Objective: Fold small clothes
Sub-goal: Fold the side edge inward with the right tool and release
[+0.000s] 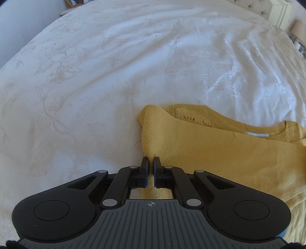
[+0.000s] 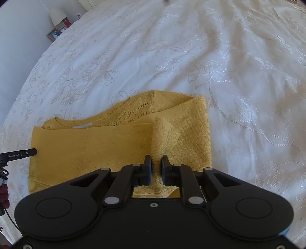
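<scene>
A mustard-yellow knit sweater [image 1: 220,151] lies folded into a long band on the white bedspread [image 1: 95,76], its neckline and white label [image 1: 256,134] toward the far side. My left gripper [image 1: 151,160] is shut on the sweater's left end, with a pinch of knit between its pads. In the right wrist view the same sweater [image 2: 95,149] spreads to the left. My right gripper [image 2: 156,159] holds a raised fold [image 2: 162,134] at the right end; its jaws stand slightly apart and the knit fills the gap. One of the left gripper's fingers [image 2: 28,153] shows at the sweater's left edge.
The embroidered bedspread [image 2: 229,76] stretches far beyond the sweater, with wrinkles to the right. A lamp [image 2: 57,15] and a picture frame [image 2: 54,34] stand beside the bed at the top left. A tufted headboard [image 1: 254,5] sits at the far right. Something dark red [image 2: 3,193] and a cable lie at the left edge.
</scene>
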Tool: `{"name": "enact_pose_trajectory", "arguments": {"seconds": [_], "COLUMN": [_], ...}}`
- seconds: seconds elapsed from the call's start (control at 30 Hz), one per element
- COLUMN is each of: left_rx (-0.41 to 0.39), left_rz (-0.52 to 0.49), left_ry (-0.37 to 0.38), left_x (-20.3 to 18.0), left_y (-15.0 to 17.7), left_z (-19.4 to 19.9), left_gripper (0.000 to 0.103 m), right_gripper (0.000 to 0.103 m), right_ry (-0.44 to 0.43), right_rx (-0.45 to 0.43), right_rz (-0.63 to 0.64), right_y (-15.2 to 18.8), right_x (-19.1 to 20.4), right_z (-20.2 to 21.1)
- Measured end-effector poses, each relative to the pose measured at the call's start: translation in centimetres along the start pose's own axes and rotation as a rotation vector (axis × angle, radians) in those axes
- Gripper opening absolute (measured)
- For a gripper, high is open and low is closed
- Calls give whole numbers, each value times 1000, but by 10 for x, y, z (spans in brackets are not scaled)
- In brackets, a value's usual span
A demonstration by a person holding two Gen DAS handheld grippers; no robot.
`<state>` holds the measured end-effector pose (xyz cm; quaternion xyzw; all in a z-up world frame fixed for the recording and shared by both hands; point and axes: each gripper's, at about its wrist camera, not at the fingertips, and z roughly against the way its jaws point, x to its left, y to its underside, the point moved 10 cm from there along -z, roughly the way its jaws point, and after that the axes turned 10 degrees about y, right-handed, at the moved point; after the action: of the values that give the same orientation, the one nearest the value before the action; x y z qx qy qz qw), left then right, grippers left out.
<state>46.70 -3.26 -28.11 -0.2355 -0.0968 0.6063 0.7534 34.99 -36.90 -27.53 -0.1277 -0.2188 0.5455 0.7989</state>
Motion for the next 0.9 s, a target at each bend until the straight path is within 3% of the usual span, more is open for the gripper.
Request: {"name": "enact_pose_trajectory", "arguments": {"seconds": [0.1,0.2,0.33,0.6,0.8,0.9], "left_rx": [8,20,45,1,-81,-53], "left_rz": [79,135,76,126,12,-40], "left_ry": [-30,-21,-41,-150,-63,-11], "left_x": [23,35,32,51,10,-11], "left_y": [9,13,9,8,14,27], "left_z": [-1,-3,-8,18,53,49], "left_gripper": [5,5,8,18,28,33], "right_gripper": [23,45,45,45,50,51], "right_ry": [-1,0,23,136,108,78], "right_rx": [-1,16,39,55,0,-6], "right_rz": [17,17,32,-38,-55,-46], "right_y": [-1,2,7,14,17,23], "right_x": [5,6,3,-23,-10,5], "right_z": [0,-6,-16,-15,3,6]}}
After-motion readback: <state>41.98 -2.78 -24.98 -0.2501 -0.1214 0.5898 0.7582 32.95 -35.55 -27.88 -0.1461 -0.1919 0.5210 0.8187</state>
